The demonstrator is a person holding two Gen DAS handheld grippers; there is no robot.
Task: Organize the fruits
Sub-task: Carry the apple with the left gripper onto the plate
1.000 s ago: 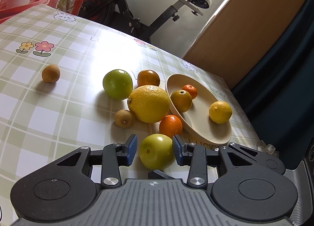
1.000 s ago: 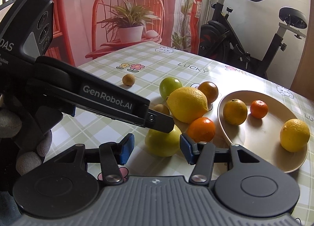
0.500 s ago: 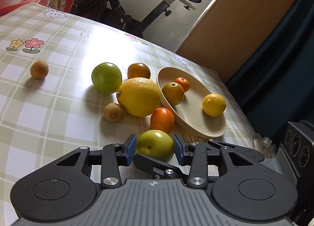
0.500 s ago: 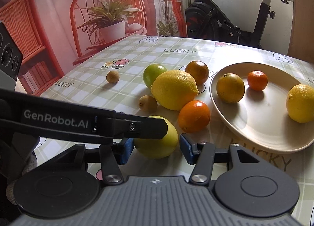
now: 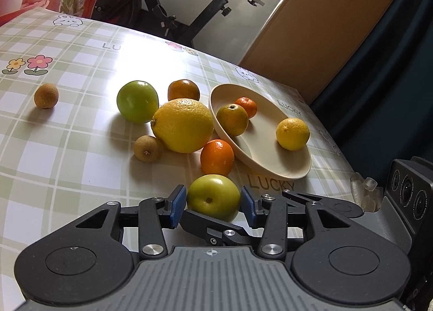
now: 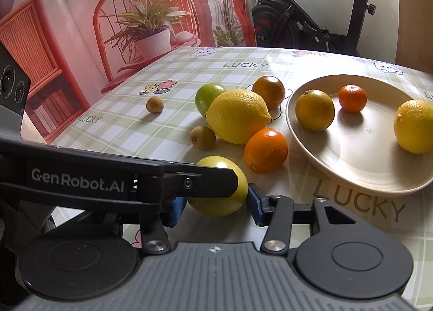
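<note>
Green apple [image 5: 213,197] — upright, beside orange [image 5: 217,157]

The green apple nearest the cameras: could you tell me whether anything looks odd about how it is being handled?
Yes. Both tongs bracket the same green apple: the left tongs have a blue pad on each side of it, and so do the right tongs, one finger of each crossing the other's view. Neither pair has visibly closed on it.

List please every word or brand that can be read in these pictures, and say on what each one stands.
"GenRobot.AI": white letters on the black finger of the left gripper, right wrist view.
"LUCKY": printed several times on the checked tablecloth, clearest beside the beige plate.
"LUC", cut off by glare: tablecloth, left wrist view.
No other text shows; the fruits carry no labels.
</note>
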